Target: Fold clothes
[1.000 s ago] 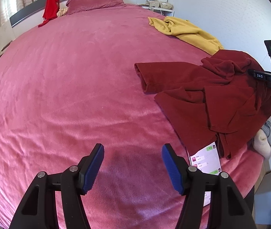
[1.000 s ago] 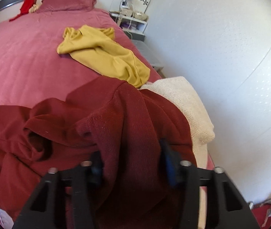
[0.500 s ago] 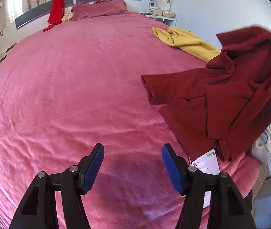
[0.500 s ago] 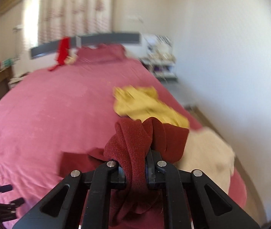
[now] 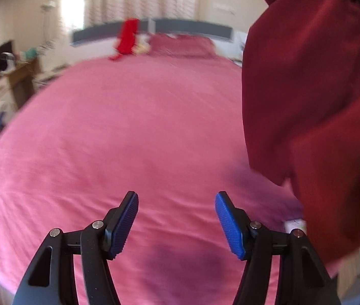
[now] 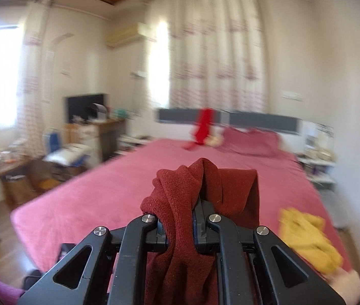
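Sweater (image 6: 200, 203), soft and floppy knit, hangs bunched above the bed (image 5: 129, 132), pinched in the right claw (image 6: 180, 231); left claw (image 5: 176, 218) gapes empty. Best taken at a shoulder seam.

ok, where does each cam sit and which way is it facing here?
Left wrist: on the left tool, looking along its open fingers across the pink bed toward the headboard; dark red sweater hangs at right.
Right wrist: on the right tool, held higher, facing the headboard and curtains; its fingers are shut on the sweater.
Shared: bed, headboard, red garment, sweater.
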Motion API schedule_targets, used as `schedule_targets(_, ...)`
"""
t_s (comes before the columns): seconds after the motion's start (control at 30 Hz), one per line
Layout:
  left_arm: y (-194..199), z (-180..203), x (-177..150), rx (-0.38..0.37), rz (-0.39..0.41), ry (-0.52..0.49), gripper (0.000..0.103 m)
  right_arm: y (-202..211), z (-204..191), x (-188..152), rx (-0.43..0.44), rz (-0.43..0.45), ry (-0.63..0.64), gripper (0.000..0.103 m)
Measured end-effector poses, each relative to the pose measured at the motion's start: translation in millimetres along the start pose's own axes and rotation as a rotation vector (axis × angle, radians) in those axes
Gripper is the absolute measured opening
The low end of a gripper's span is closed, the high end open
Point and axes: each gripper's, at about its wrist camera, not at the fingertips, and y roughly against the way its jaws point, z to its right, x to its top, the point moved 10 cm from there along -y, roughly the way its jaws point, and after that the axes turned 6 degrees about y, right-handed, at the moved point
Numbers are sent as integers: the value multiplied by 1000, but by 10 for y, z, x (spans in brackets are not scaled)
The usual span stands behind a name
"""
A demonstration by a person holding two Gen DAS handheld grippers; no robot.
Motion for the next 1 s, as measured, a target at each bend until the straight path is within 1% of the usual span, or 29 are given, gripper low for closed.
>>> schedule_targets(0.03,83,-200,66,36,20,14,64,-33,-193,90,35,20,16,12)
schedule_targets(0.13,257,-766,134,135,36,59,64,-169,-691,296,136,60,33,13)
schedule_targets(0.23,402,-1239,71,215,36,110,64,-356,-1121,445,259,76,-18,13)
schedule_targets(0.4,642,-1969,-55,342,39,208,64,-676,-1593,667,419,90,-95,12)
schedule_targets(0.5,761,-2320,-126,400,51,264,64,-973,-1653,702,437,74,-98,13)
schedule_targets(0.53,771,-2416,-158,414,51,277,64,-1137,-1612,626,401,46,-93,14)
schedule_targets(0.6,765,-2602,-230,434,46,303,64,-1539,-1446,322,277,-46,-69,17)
schedule_targets(0.63,720,-2674,-269,436,39,315,64,-1726,-1314,58,213,-114,-59,27)
schedule_targets(0.67,665,-2712,-311,436,28,318,64,-1893,-1166,-229,153,-185,-54,32)
schedule_targets(0.7,611,-2748,-353,436,17,320,64,-2052,-1017,-516,93,-256,-49,43)
schedule_targets(0.73,535,-2763,-420,437,0,315,64,-2162,-853,-864,50,-336,-69,46)
schedule_targets(0.8,354,-2747,-547,432,-40,303,64,-2318,-519,-1618,-21,-506,-132,46)
schedule_targets(0.83,249,-2715,-605,425,-63,296,64,-2306,-419,-1931,-29,-558,-175,46)
schedule_targets(0.9,22,-2652,-706,410,-109,282,64,-2200,-288,-2489,-17,-630,-273,46)
schedule_targets(0.93,-85,-2604,-730,401,-129,277,64,-2140,-263,-2699,-5,-653,-303,46)
schedule_targets(1.0,-299,-2516,-743,382,-158,267,64,-2033,-368,-2953,38,-686,-307,46)
